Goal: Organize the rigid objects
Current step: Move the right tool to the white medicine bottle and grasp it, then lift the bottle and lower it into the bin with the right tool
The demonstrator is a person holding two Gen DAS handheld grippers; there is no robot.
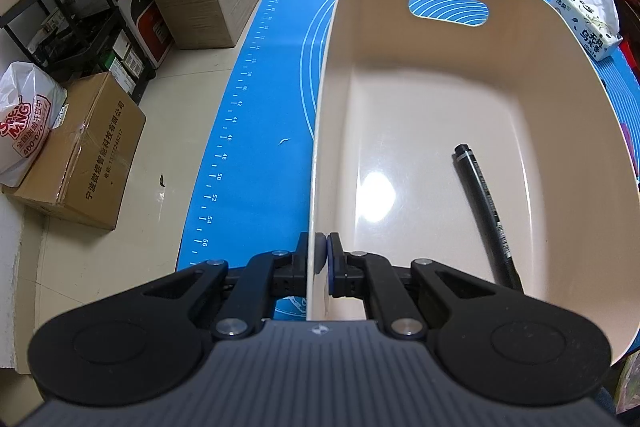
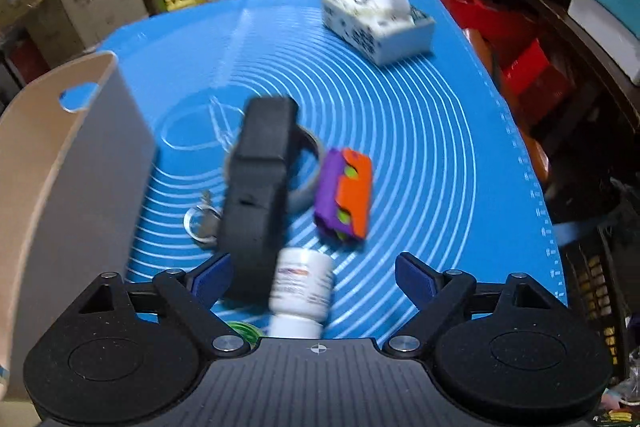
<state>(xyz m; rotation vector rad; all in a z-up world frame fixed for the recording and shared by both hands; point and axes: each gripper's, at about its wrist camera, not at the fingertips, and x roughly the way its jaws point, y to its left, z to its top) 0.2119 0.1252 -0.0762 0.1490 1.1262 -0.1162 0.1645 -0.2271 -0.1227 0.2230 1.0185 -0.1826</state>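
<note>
While the cream plastic bin with a cut-out handle (image 1: pixel 460 99) sits on the blue silicone mat with white rings (image 2: pixel 420 131), only one item lies inside it, a black marker pen (image 1: pixel 486 211) on the floor of the bin near its right wall. Rest of the rigid objects are loose on the mat just beside the bin: long black boxy object (image 2: pixel 256 183) lying over a clear tape roll (image 2: pixel 310 187), small metal key ring (image 2: pixel 200 223) next to it, purple-and-orange block toy with green dots (image 2: pixel 345 193), white pill bottle (image 2: pixel 302 295) nearest the camera. Step in hand reads as reaching for the next item to load. Right gripper (image 2: pixel 310 279) angled down over the pile, jaws spread wide with nothing pinched; white bottle sits between the blue pads, black object close by the left pad. View is motion-blurred, so the target is a guess, likely the bottle. Next move calls for lowering, centring on one item and closing without catching the black object. Left gripper (image 1: pixel 323 261) tilted down, clamped tight on the bin's near-left rim, steadying it. White tissue pack (image 2: pixel 378 23) lies well apart at the far side.
</note>
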